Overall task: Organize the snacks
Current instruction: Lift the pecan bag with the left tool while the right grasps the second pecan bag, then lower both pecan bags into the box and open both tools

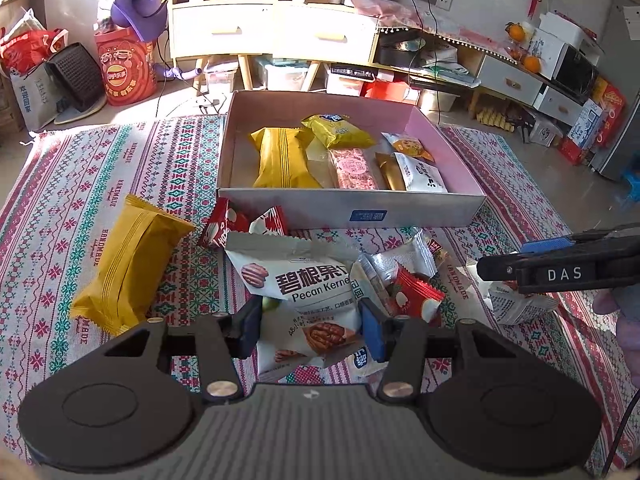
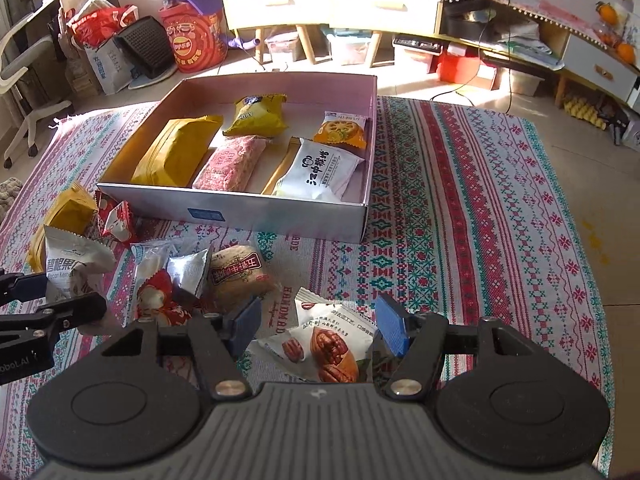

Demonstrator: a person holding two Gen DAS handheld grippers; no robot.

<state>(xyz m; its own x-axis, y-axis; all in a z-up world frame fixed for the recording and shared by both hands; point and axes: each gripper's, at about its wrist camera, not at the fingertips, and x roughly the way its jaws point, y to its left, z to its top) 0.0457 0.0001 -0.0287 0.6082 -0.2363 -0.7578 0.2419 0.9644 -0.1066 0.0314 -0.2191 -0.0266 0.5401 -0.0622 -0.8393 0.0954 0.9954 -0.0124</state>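
Strong sunlight is pouring in from the far side, washing out the cabinet (image 1: 272, 28) and floor with glare. Both fisheye views are bending at the edges, corners darkening; focus is staying sharp.

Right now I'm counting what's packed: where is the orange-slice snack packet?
In the right wrist view, the orange-slice packet lies inside the pink box, in its far right corner, just behind the white packet.

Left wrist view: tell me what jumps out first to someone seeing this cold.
The pale pink box at the middle of the patterned rug, already lined with snack packets. Just in front of it lies a loose heap of wrappers, where the left tongs clamp a white pecan kernel bag. A big yellow packet lies alone to the left.
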